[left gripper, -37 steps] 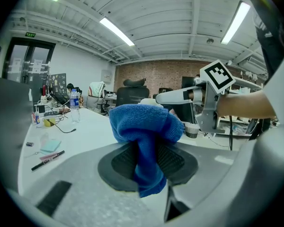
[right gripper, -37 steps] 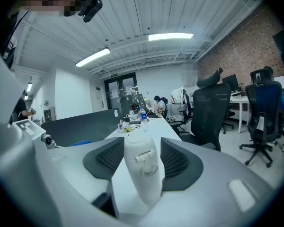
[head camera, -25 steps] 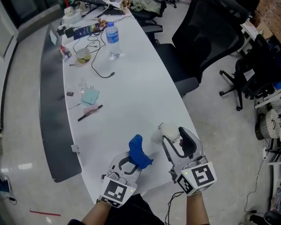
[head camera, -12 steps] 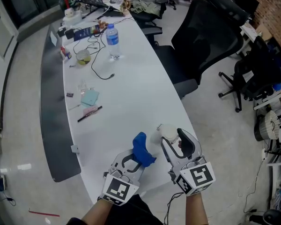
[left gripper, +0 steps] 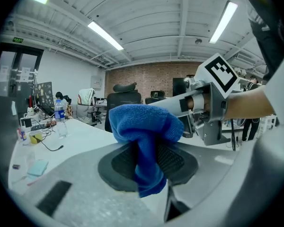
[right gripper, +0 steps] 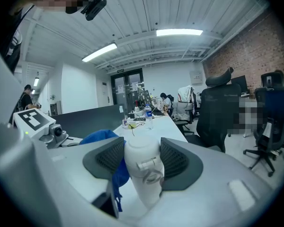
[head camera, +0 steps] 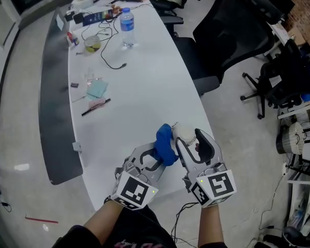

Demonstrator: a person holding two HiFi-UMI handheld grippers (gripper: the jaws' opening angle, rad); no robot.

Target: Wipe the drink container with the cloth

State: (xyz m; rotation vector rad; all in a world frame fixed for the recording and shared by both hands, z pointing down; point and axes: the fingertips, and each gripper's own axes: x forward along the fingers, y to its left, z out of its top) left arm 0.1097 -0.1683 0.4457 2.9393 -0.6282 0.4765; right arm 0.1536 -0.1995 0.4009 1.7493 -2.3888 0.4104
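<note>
Drink container (head camera: pixel 185 133), pinched in the right gripper's (head camera: pixel 190 144) jaws, now has the cloth (head camera: pixel 165 141), clamped in the left gripper's (head camera: pixel 156 158) jaws, brought against its 9 o'clock side, so wiping can start.

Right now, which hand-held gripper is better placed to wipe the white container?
The left hand-held gripper: it is shut on the blue cloth, beside the white container. The right hand-held gripper is shut on that container, so it should only hold it.
</note>
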